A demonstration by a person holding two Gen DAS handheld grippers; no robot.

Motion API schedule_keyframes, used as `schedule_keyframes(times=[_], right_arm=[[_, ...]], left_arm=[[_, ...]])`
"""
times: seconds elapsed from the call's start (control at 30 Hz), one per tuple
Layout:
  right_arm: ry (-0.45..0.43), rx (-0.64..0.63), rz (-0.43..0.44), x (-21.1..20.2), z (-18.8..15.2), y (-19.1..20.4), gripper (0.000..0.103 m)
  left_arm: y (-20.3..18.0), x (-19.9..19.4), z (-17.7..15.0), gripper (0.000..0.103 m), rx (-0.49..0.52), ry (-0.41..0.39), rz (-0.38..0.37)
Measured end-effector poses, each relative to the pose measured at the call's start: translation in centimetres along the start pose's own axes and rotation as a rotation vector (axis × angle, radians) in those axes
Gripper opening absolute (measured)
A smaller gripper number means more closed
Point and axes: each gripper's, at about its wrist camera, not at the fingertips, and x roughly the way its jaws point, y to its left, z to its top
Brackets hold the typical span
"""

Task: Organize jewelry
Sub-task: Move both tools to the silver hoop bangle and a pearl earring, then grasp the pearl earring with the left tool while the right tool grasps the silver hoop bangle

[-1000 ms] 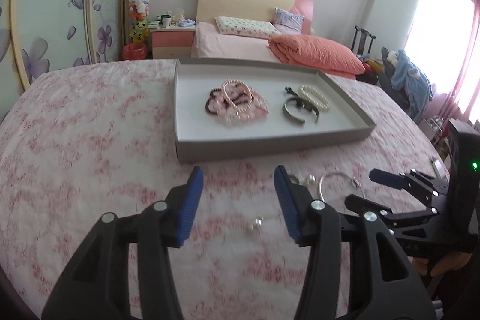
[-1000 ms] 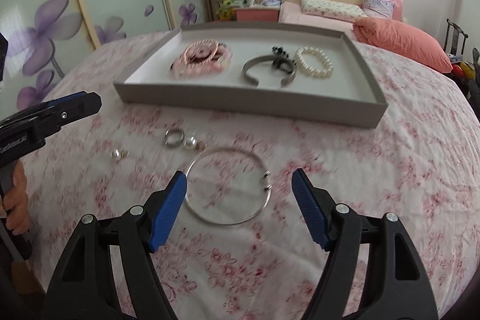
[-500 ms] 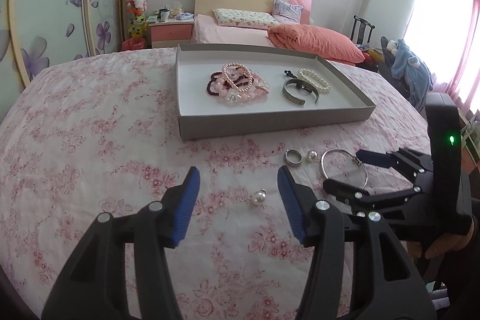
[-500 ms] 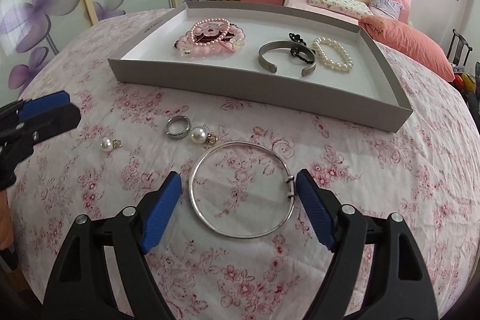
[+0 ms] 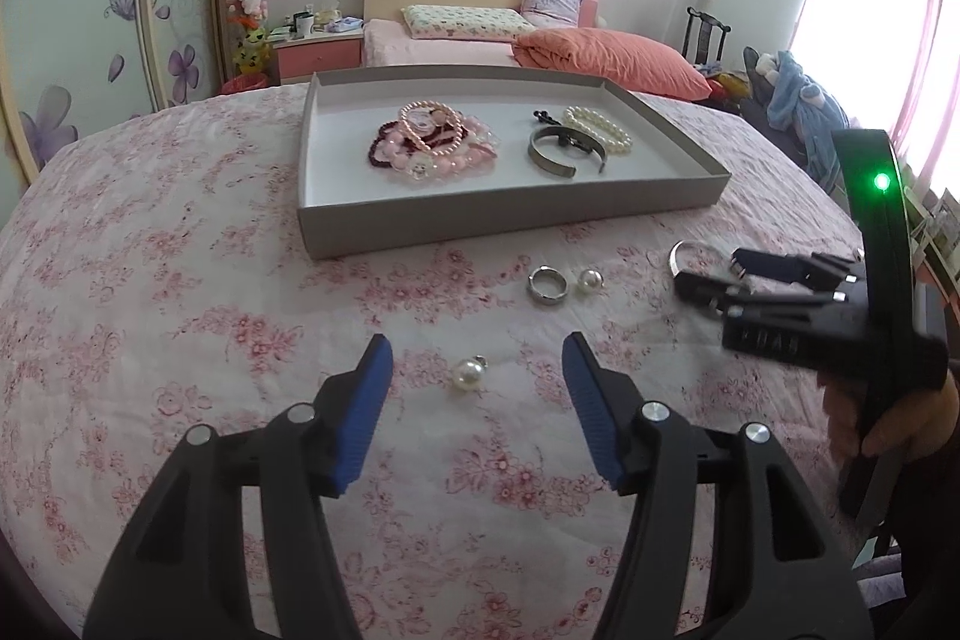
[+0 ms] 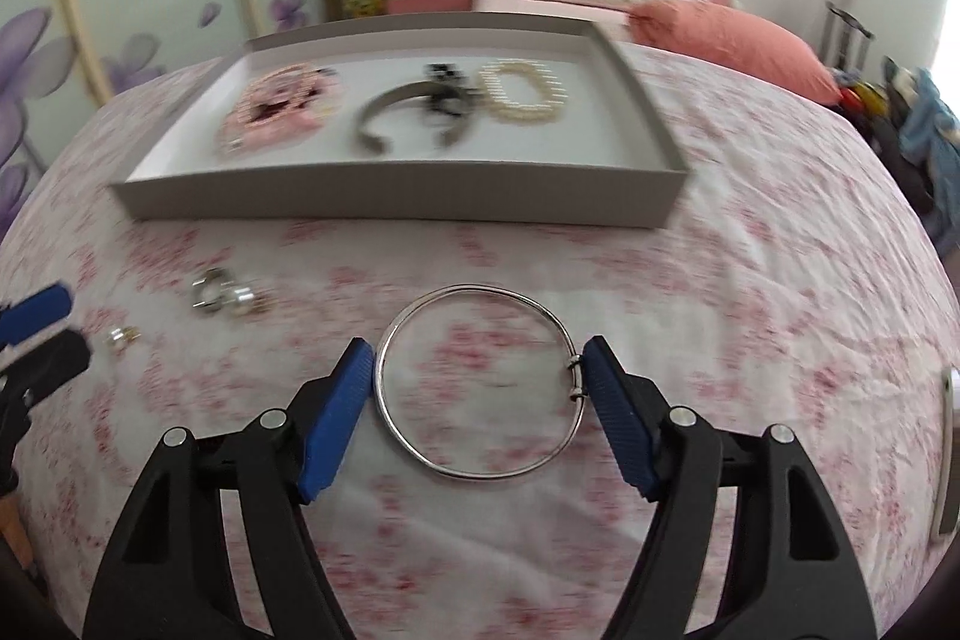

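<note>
- Bedroom setting: a surface draped in a pink floral cloth [image 5: 180,280] carries everything, with a bed and orange pillow beyond it.
- Grey tray [image 5: 510,214] sits at the far side; beaded bracelets [image 5: 432,142], a metal cuff [image 5: 555,151] and a pearl bracelet [image 5: 600,133] already lie inside it, so I read it as the place where the pieces are being collected.
- Loose pieces not yet in the tray lie on the cloth in front of it: a silver ring [image 5: 547,285] just beside a pearl earring [image 5: 589,280], and a second pearl [image 5: 468,373] nearer me.
- My left gripper [image 5: 477,376] has just been opening; its jaws stand wide on either side of that second pearl without touching it, presumably lined up for a pick.
- My right gripper [image 6: 480,370] brackets the thin silver bangle [image 6: 480,382] lying flat on the cloth; its jaws have just been closing and the pads [image 6: 354,376] look to be at the bangle's rim, but I cannot tell whether they press yet.
</note>
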Motion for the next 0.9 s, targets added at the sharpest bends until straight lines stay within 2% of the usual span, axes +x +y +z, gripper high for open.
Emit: schedule_keyframes(times=[0.2, 0.37, 0.6, 0.9], right_arm=[[-0.001, 0.122, -0.073, 0.1, 0.0, -3.4, 0.072], [0.001, 0.128, -0.079, 0.3, 0.1, -3.6, 0.072], [0.001, 0.128, -0.079, 0.3, 0.1, -3.6, 0.072], [0.001, 0.128, -0.079, 0.3, 0.1, -3.6, 0.072]], left_arm=[[-0.8, 0.6, -0.2, 0.060, 0.028, 0.027, 0.030], [-1.0, 1.4, -0.2, 0.057, 0.027, 0.050, 0.062], [-1.0, 2.5, -0.2, 0.035, 0.013, 0.081, 0.079], [-1.1, 3.0, -0.1, 0.023, 0.013, 0.091, 0.097]])
